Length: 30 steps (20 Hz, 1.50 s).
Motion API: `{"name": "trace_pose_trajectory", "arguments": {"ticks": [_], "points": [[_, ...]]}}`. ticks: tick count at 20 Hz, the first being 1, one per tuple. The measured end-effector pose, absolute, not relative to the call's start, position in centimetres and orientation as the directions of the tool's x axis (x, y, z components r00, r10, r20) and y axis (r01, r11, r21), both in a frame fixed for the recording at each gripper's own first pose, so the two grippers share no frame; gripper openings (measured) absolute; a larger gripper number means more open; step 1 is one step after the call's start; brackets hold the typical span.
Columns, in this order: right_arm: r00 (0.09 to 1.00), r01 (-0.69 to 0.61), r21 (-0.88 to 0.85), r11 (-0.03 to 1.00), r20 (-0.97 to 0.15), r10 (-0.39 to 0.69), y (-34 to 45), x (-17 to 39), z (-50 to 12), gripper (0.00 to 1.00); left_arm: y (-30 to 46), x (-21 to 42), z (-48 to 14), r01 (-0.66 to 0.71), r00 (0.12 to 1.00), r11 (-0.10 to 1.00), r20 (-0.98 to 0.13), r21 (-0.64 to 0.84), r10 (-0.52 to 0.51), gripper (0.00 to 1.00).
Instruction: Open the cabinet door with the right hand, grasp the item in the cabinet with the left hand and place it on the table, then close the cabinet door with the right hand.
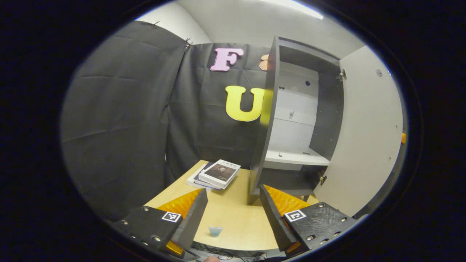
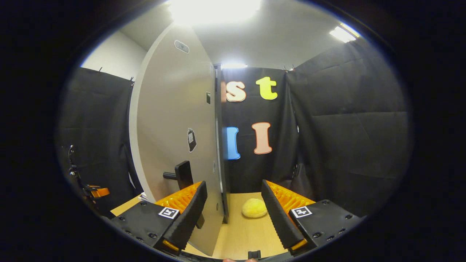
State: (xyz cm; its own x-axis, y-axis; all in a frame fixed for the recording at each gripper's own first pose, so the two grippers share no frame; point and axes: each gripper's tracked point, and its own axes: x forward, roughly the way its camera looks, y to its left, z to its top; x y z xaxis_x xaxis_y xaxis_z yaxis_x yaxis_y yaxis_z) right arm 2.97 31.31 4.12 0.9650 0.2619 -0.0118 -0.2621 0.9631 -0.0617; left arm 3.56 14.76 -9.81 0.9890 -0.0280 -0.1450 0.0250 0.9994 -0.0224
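Left gripper view: small blue cup [image 1: 215, 231] on table [image 1: 236, 214], between open, empty left claw [image 1: 233, 214] fingers; cabinet door [image 1: 364, 134] open.

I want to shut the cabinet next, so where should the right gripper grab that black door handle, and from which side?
Probably the short bar of the handle: it sticks out sideways from the cabinet door's outer face, low down. The right gripper should come at that face from left of the door's near edge, its open jaws straddling the bar.
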Motion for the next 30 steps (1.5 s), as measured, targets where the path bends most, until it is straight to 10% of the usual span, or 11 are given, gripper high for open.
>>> {"name": "trace_pose_trajectory", "arguments": {"ticks": [21, 30], "points": [[0.747, -0.661, -0.031, 0.750, -0.124, 0.653, 53.2, 6.2, 0.6, 0.92, 20.1, 2.0, -11.7, -0.087, 0.980, 0.996, -0.175, 0.025, 0.090, 0.87], [0.810, -0.583, -0.019, 0.812, -0.087, 0.580, 53.7, 9.3, 0.6, 0.93, 18.9, 3.2, -9.3, -0.037, 0.989, 0.997, -0.142, 0.071, 0.047, 0.87]]}}
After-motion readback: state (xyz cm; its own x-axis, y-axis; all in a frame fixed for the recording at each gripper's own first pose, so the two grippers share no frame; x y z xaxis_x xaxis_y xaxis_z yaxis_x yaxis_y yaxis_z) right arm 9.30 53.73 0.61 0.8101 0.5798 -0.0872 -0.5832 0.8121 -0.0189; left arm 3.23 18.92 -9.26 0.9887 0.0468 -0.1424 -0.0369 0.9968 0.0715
